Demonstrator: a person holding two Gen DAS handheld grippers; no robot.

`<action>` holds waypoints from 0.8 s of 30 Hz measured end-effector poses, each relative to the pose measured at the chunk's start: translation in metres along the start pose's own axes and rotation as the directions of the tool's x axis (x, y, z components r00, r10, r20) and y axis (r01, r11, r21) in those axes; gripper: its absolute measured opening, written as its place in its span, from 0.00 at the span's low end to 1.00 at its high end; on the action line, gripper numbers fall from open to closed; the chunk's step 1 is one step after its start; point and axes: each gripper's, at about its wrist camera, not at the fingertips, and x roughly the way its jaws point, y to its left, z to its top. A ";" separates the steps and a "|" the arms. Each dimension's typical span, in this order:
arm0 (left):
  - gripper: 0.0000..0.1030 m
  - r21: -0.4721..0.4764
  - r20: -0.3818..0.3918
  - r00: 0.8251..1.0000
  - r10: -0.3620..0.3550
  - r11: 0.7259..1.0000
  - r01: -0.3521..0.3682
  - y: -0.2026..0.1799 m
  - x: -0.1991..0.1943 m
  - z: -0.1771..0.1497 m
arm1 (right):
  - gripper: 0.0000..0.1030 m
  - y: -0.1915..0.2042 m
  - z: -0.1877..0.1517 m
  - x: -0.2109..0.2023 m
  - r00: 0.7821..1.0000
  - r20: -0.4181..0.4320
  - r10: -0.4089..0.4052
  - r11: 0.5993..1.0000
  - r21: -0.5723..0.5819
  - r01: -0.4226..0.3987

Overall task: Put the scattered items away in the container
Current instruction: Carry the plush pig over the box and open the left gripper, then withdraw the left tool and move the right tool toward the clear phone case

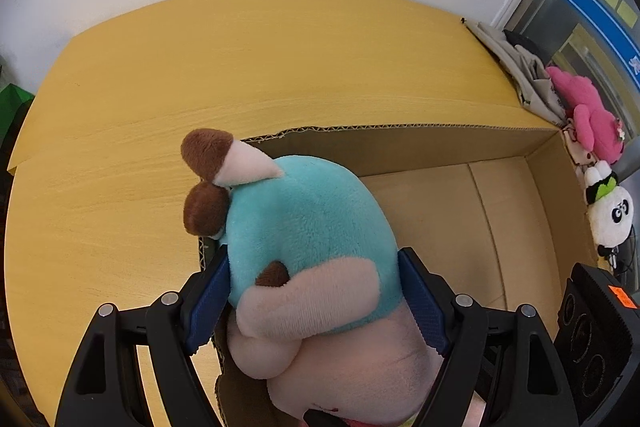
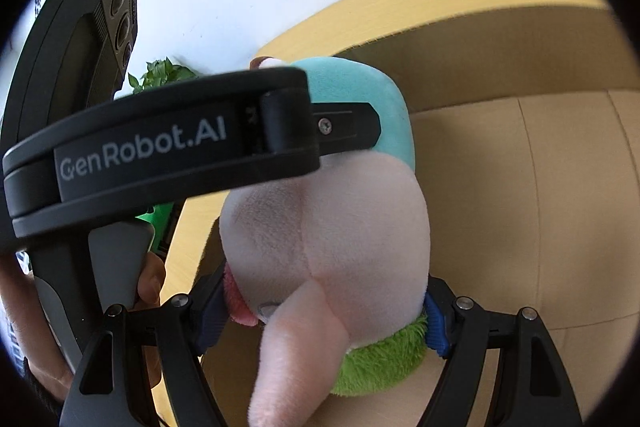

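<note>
Both claws are clenched on the plush (image 1: 312,227): left claw (image 1: 312,303) at its teal middle, right claw (image 2: 326,319) nearer the green base. It looks light, soft and squashy, so broad body holds suit it above the box (image 1: 520,211).

A yellow wood-grain table (image 1: 160,75) carries everything and runs back to a white wall. An open cardboard box (image 1: 400,139) sits directly on the table, taking up its near right part; its far wall stands upright and its pale floor shows inside. To the left of the box and behind it the tabletop lies bare. At the far right corner of the table, just past the box, a heap of grey cloth (image 1: 524,75) rests against the edge.
</note>
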 end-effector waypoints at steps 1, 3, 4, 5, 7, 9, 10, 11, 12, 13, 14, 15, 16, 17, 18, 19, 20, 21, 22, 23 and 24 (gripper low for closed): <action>0.82 -0.001 -0.003 1.000 0.004 1.000 -0.004 0.000 0.002 -0.001 | 0.75 -0.003 -0.003 0.002 1.000 -0.001 -0.001 1.000 0.010 0.001; 0.84 0.021 0.002 1.000 0.020 1.000 -0.020 -0.005 0.005 -0.003 | 0.79 -0.009 -0.011 0.004 1.000 -0.013 0.007 0.999 0.037 -0.006; 0.85 0.029 -0.001 1.000 0.025 0.999 -0.025 -0.007 0.005 -0.004 | 0.82 -0.011 -0.014 0.003 1.000 -0.021 0.005 0.999 0.038 -0.004; 0.85 0.033 -0.006 1.000 0.029 0.999 -0.029 -0.007 0.005 -0.004 | 0.83 -0.010 -0.015 0.003 1.000 -0.030 0.003 0.999 0.032 -0.002; 0.88 0.027 -0.018 1.000 0.009 1.000 -0.009 -0.006 0.002 -0.005 | 0.89 -0.009 -0.019 0.002 0.999 -0.052 0.002 1.000 0.026 -0.001; 0.88 0.004 -0.014 0.999 -0.030 1.000 0.030 -0.003 -0.005 -0.007 | 0.90 -0.008 -0.024 -0.004 0.999 -0.049 -0.005 1.000 0.027 0.007; 0.88 -0.009 -0.008 0.999 -0.050 0.999 0.050 -0.001 -0.009 -0.008 | 0.90 -0.008 -0.026 -0.007 0.999 -0.046 -0.009 1.000 0.028 0.010; 0.88 -0.025 0.000 0.997 -0.072 0.997 0.072 0.001 -0.014 -0.010 | 0.90 -0.008 -0.029 -0.011 0.999 -0.048 -0.009 0.999 0.030 0.011; 0.88 -0.038 0.009 0.996 -0.086 0.996 0.087 0.002 -0.019 -0.012 | 0.90 -0.007 -0.032 -0.014 0.999 -0.053 -0.009 1.000 0.030 0.010; 0.88 -0.046 0.019 0.996 -0.092 0.995 0.093 0.002 -0.025 -0.013 | 0.90 -0.007 -0.035 -0.018 0.998 -0.056 -0.008 1.000 0.029 0.010; 0.88 -0.053 0.035 0.994 -0.100 0.993 0.101 0.002 -0.033 -0.016 | 0.90 -0.006 -0.038 -0.023 0.998 -0.057 -0.006 1.000 0.028 0.007; 0.88 -0.058 0.053 0.993 -0.107 0.992 0.110 0.002 -0.042 -0.018 | 0.90 -0.005 -0.041 -0.028 0.998 -0.057 -0.001 1.000 0.024 0.002; 0.88 -0.063 0.068 0.991 -0.112 0.991 0.116 0.000 -0.049 -0.020 | 0.90 -0.003 -0.045 -0.034 0.998 -0.055 0.003 1.000 0.018 -0.002; 0.88 -0.070 0.086 0.990 -0.114 0.990 0.120 0.000 -0.058 -0.023 | 0.90 -0.001 -0.048 -0.040 0.999 -0.054 0.005 1.000 0.011 -0.004; 0.88 -0.078 0.104 0.988 -0.113 0.989 0.122 -0.001 -0.068 -0.027 | 0.91 0.001 -0.052 -0.046 0.999 -0.054 0.007 1.000 0.003 -0.007; 0.88 -0.085 0.122 0.986 -0.114 0.989 0.125 -0.002 -0.078 -0.031 | 0.91 0.004 -0.056 -0.053 0.999 -0.053 0.010 1.000 -0.005 -0.010; 0.88 -0.088 0.137 0.984 -0.116 0.988 0.129 -0.003 -0.086 -0.034 | 0.91 0.006 -0.061 -0.061 0.999 -0.051 0.012 1.000 -0.015 -0.013; 0.88 -0.092 0.153 0.981 -0.116 0.987 0.131 -0.005 -0.094 -0.038 | 0.91 0.009 -0.067 -0.072 0.999 -0.047 0.014 1.000 -0.028 -0.015; 0.89 -0.094 0.167 0.979 -0.115 0.987 0.132 -0.006 -0.102 -0.043 | 0.91 0.012 -0.073 -0.083 0.999 -0.042 0.013 0.999 -0.045 -0.015; 0.89 -0.094 0.182 0.977 -0.112 0.987 0.131 -0.010 -0.111 -0.049 | 0.91 0.011 -0.069 -0.089 0.999 -0.036 0.008 0.998 -0.065 -0.010; 0.90 -0.090 0.198 0.974 -0.106 0.988 0.126 -0.015 -0.120 -0.056 | 0.91 0.000 -0.039 -0.084 1.000 -0.023 -0.009 0.995 -0.095 0.007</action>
